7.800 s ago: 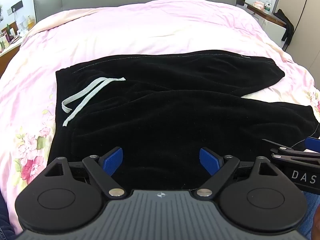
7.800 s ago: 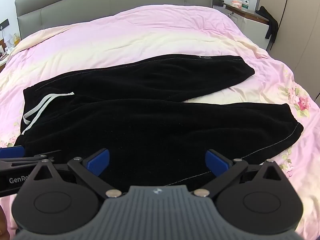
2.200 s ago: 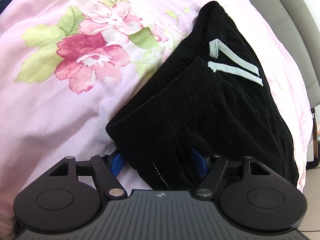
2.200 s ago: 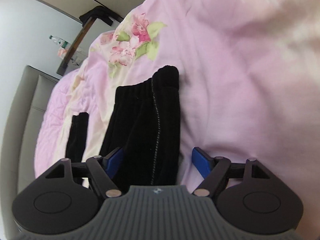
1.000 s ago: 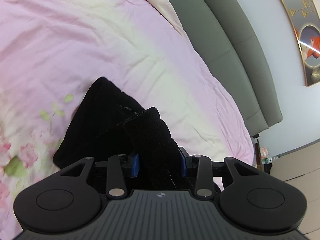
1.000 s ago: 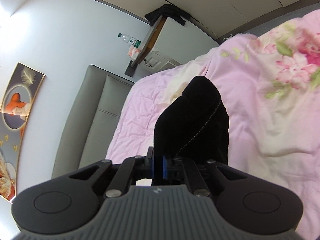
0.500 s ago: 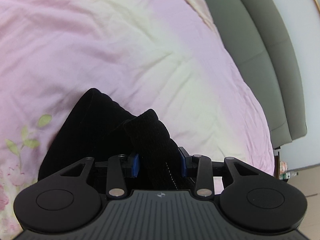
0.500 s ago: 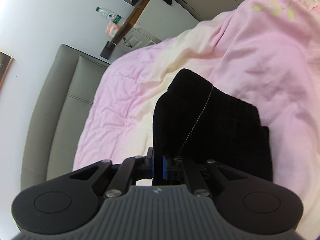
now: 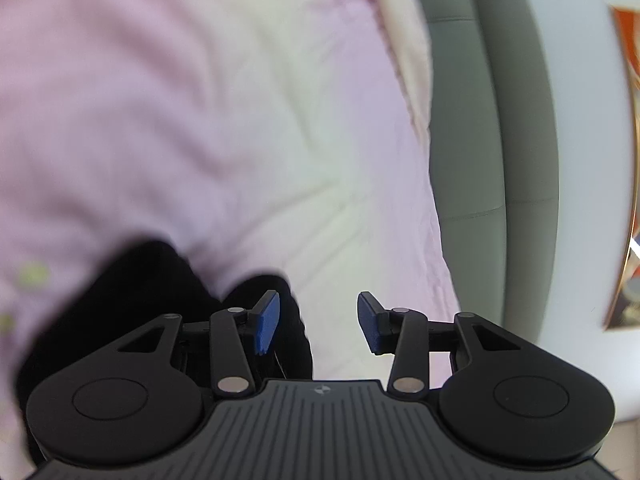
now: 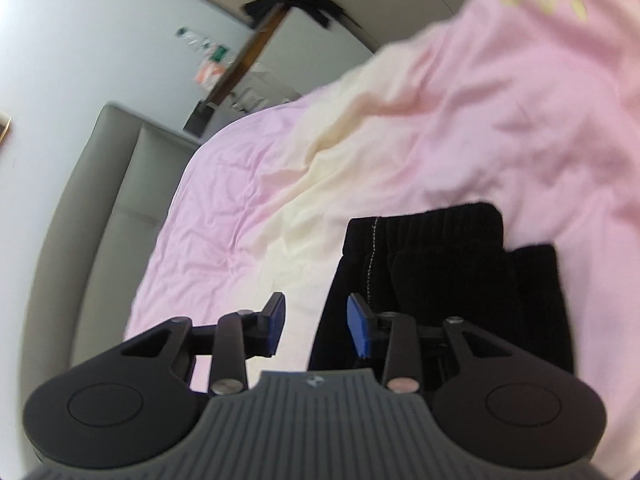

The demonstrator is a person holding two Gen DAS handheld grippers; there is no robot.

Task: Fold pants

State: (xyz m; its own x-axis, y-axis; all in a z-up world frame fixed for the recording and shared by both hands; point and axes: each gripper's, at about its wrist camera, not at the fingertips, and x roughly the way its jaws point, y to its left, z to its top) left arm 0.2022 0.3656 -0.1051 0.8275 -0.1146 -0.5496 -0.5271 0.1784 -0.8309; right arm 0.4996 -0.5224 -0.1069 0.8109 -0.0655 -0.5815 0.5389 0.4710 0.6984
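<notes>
The black pants [image 9: 132, 292] lie on the pink bedspread [image 9: 160, 120], at the lower left of the left wrist view. My left gripper [image 9: 318, 322] is open and empty, its left pad just beside the waist fabric. In the right wrist view the stacked leg cuffs of the pants [image 10: 440, 264] lie flat at the lower right. My right gripper [image 10: 316, 322] is open and empty, with the cloth edge beside its right pad. Both views are motion-blurred.
The grey padded headboard [image 9: 492, 120] stands behind the bed, also in the right wrist view [image 10: 100, 200]. A bedside table [image 10: 248, 64] with dark clothes and small items is beyond the bed. A framed picture [image 9: 624, 160] hangs on the wall.
Both grippers have opened and let go of the pants. The carried leg now lies on the other leg, and both grippers have shifted off the fabric.
</notes>
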